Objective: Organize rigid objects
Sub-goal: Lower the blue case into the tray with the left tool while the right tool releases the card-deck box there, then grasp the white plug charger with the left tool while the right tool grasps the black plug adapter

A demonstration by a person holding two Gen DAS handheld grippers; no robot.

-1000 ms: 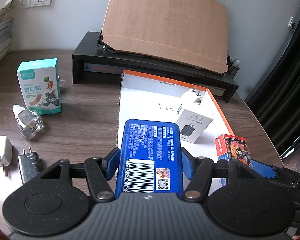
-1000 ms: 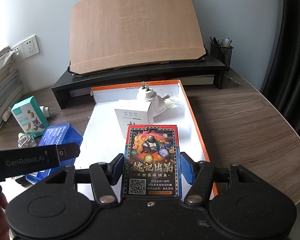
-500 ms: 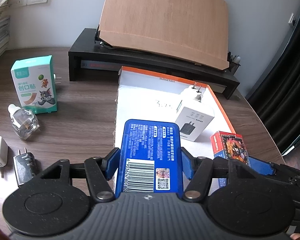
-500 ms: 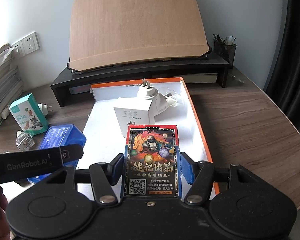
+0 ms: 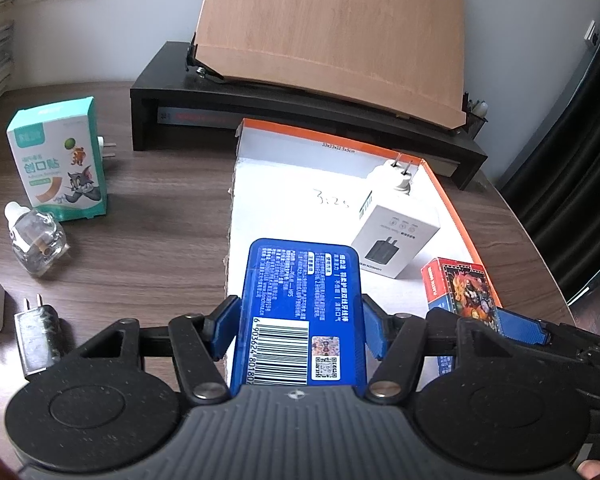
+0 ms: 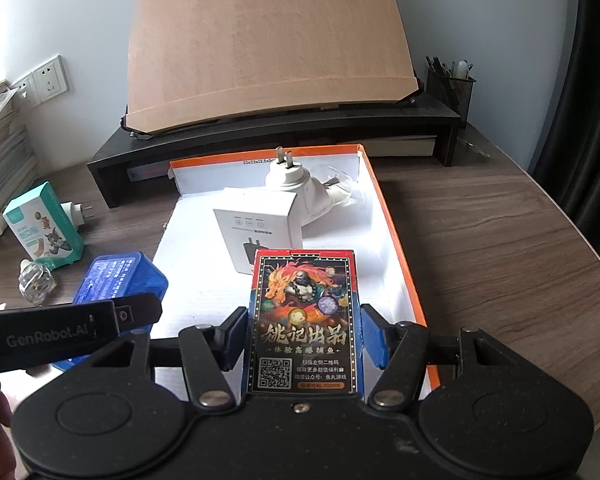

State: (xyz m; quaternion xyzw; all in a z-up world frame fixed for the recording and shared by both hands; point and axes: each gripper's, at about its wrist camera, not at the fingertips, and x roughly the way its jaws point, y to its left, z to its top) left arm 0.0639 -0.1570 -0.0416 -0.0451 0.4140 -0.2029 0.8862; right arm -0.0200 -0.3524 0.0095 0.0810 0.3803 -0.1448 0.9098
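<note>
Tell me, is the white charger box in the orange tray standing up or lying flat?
Standing up. The white charger box rests on its bottom edge on the orange tray floor, front face upright, with a white plug adapter behind it.

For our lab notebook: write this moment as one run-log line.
left gripper: shut on blue box | right gripper: shut on card pack | both above white tray

Pale wall (image 6: 60,20) — wood-grain desk (image 6: 500,232), dark curtain (image 6: 596,80)

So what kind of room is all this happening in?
Most likely a home office or study. A wooden desk carries a black monitor riser and a mesh pen holder, stacked papers lean at one side, and wall sockets sit just above the desktop.
</note>
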